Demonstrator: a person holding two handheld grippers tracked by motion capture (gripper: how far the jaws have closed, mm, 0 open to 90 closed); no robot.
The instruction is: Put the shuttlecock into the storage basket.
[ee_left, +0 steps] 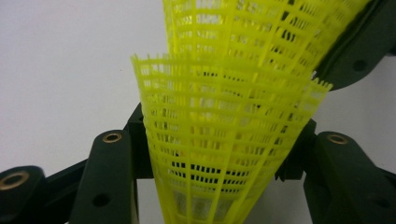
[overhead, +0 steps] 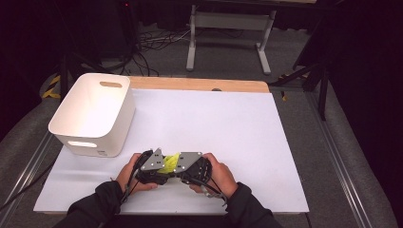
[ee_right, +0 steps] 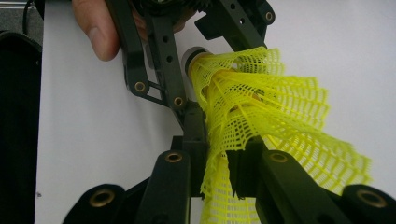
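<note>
Yellow mesh shuttlecocks (overhead: 170, 163) are nested together between my two grippers near the table's front edge. My left gripper (overhead: 158, 167) is shut on the narrow end of the nearer shuttlecock (ee_left: 224, 121), its jaws pressing both sides of the skirt (ee_left: 219, 154). A second yellow skirt (ee_left: 243, 32) fans out beyond it, next to the right gripper (ee_left: 355, 46). My right gripper (ee_right: 217, 158) is shut on the rim of a skirt (ee_right: 280, 107). Farther off, the left gripper (ee_right: 187, 65) grips near a white cork end (ee_right: 189, 55). A thumb (ee_right: 95, 28) rests on it.
A white plastic bin (overhead: 92, 111) with handle slots stands at the table's left, behind the hands. The white table sheet (overhead: 214, 123) spreads out to the right and back. A wooden edge (overhead: 199, 84) runs along the far side, and a grey frame (overhead: 228, 21) stands on the floor beyond.
</note>
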